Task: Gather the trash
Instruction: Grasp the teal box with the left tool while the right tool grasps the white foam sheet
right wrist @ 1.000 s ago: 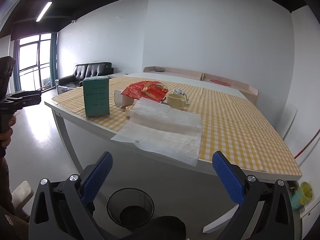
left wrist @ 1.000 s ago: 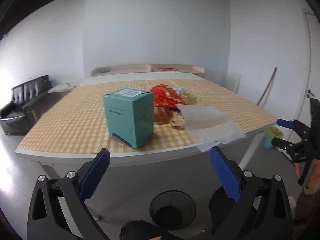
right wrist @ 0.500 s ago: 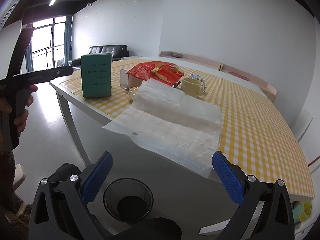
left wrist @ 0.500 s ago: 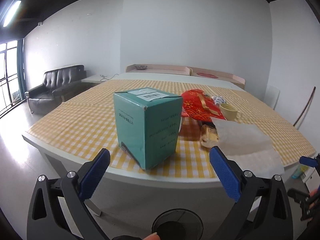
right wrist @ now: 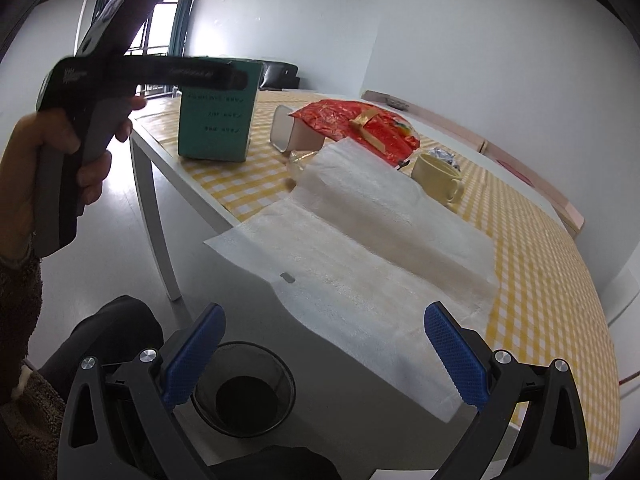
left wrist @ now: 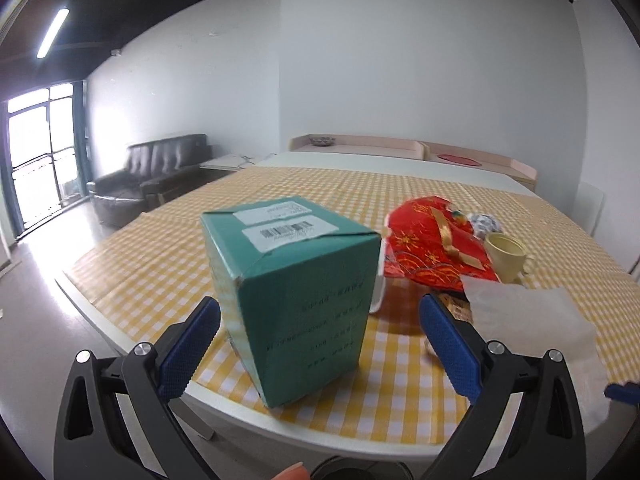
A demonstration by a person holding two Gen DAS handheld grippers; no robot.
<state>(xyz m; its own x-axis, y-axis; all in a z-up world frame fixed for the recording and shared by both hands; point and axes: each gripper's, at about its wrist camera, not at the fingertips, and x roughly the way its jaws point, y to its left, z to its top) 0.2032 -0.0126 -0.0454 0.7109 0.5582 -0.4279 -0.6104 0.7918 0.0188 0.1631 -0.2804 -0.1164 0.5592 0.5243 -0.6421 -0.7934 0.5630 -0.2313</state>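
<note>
A teal cardboard box (left wrist: 296,292) stands near the front edge of the yellow-checked table (left wrist: 160,256). My left gripper (left wrist: 320,340) is open, its blue fingers on either side of the box and just short of it. The box also shows in the right wrist view (right wrist: 218,120). A white foam sheet (right wrist: 360,248) hangs over the table edge. My right gripper (right wrist: 324,356) is open and empty just before the sheet's hanging edge. A red wrapper (left wrist: 432,244) lies behind the box. A black mesh bin (right wrist: 244,388) stands on the floor under the table edge.
A cream mug (left wrist: 506,258) and a crumpled patterned ball (left wrist: 484,224) sit right of the wrapper. A white container (right wrist: 294,134) lies on its side under the wrapper. A black sofa (left wrist: 152,176) stands at the far left. Table leg (right wrist: 156,216).
Both grippers have moved forward toward the table. The left one has closed in on the teal box; the right one has come up to the foam sheet. The left hand now fills the right view's left side.
</note>
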